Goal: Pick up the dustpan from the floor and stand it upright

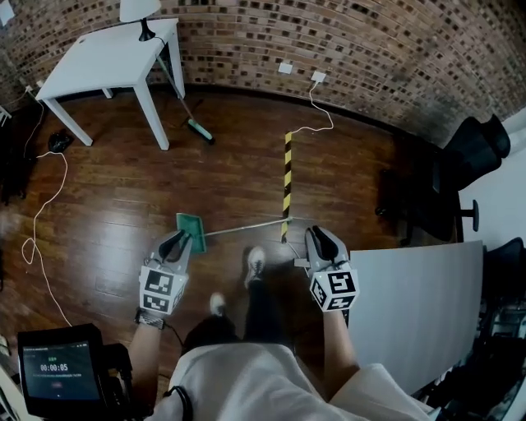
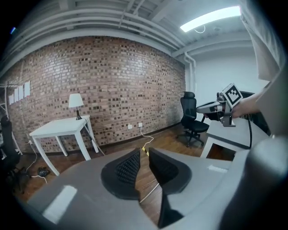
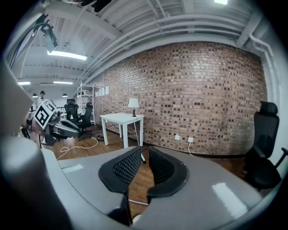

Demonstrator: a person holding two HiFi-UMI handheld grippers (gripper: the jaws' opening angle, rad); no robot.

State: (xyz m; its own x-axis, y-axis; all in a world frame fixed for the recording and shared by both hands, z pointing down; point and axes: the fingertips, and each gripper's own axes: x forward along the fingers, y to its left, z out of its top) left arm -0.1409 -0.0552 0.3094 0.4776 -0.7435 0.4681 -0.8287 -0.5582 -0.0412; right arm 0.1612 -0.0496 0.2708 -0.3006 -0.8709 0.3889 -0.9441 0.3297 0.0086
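Observation:
The dustpan lies flat on the wooden floor in the head view, with its green pan at the left and its thin pale handle running right toward the striped tape. My left gripper hangs just below the pan, its tips close over the pan's lower edge. My right gripper hangs past the handle's right end. Both grippers' jaws stand a narrow gap apart with nothing between them, as the left gripper view and the right gripper view show. A thin pale rod crosses the floor below the left jaws.
A white table with a lamp stands at the far left, a green-headed broom leaning on it. Yellow-black tape, a white cable, black office chairs and a grey desk surround me. My shoes stand between the grippers.

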